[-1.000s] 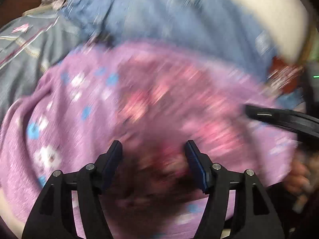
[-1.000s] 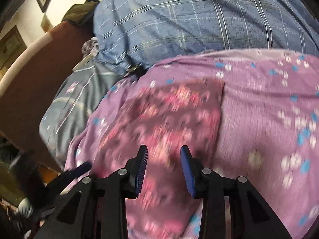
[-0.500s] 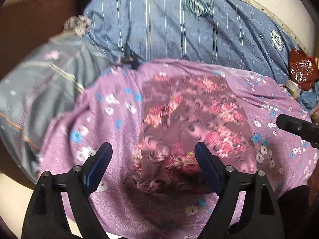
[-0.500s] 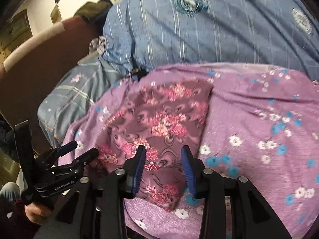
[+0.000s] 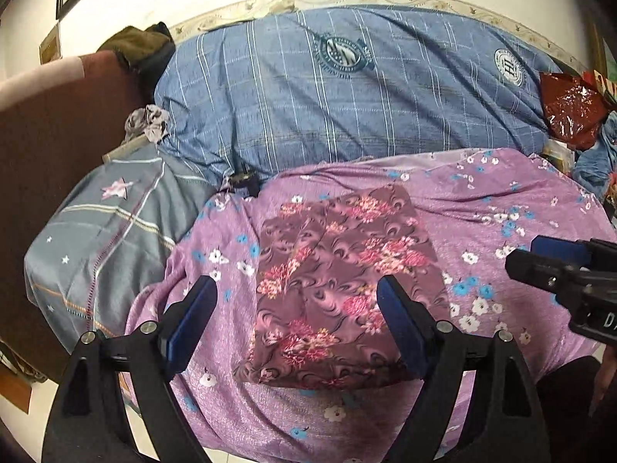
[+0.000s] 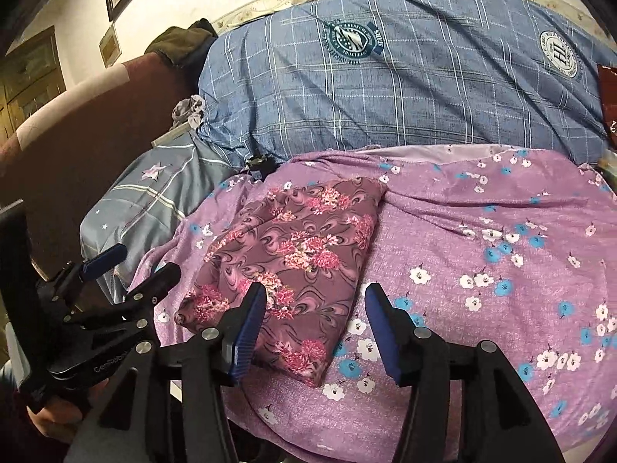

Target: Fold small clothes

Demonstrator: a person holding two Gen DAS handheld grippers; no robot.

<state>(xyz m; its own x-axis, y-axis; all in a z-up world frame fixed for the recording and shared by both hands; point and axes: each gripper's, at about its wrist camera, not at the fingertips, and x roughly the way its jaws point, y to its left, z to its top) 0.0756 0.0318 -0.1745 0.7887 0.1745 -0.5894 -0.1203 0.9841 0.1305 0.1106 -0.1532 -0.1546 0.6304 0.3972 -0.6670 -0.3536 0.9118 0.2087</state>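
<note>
The maroon floral cloth lies folded mid-frame — this step looks finished. The left gripper and right gripper, jaws just opened, hold nothing; next, probably fetch another garment.

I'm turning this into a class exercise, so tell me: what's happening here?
A person with tongs in each hand is folding small clothes on a purple flowered sheet. A maroon floral cloth lies folded flat on it. The left tongs stand wide open above the cloth, touching nothing. The right tongs have just been opening and hold nothing. This fold looks finished, with both tongs clear of the cloth.
</note>
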